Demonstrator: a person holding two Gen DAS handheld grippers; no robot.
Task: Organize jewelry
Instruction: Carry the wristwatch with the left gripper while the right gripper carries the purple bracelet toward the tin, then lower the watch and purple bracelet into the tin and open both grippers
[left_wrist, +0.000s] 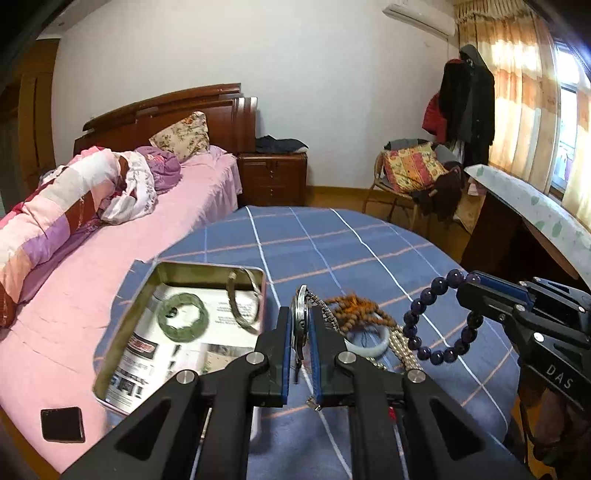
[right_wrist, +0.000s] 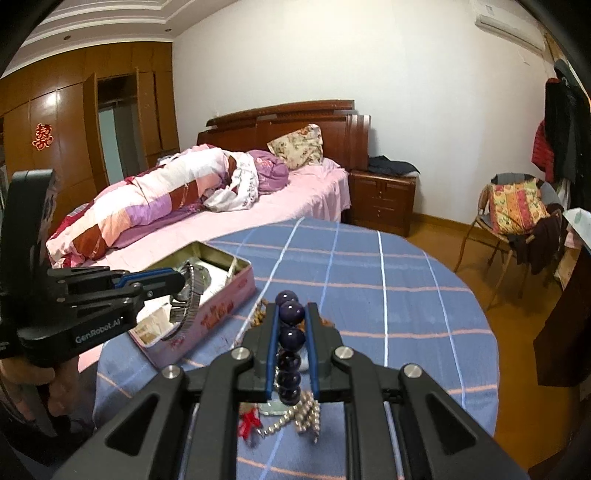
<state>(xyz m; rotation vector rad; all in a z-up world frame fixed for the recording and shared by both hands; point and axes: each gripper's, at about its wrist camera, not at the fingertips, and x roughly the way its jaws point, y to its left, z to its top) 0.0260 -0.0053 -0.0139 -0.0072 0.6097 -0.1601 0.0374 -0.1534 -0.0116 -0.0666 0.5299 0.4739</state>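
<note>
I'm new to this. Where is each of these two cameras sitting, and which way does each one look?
Left wrist: sits on the left gripper, looks along its fingers, clamped on a wristwatch, toward the open tin; the right gripper shows.
Right wrist: sits on the right gripper, looks along its fingers, clamped on a purple bead bracelet; the left gripper and a hand show.
Both share the checked tablecloth, tin and bed.

bed (left_wrist: 177, 206), nightstand (left_wrist: 272, 177), chair (right_wrist: 513, 218), curtains (left_wrist: 517, 92)
</note>
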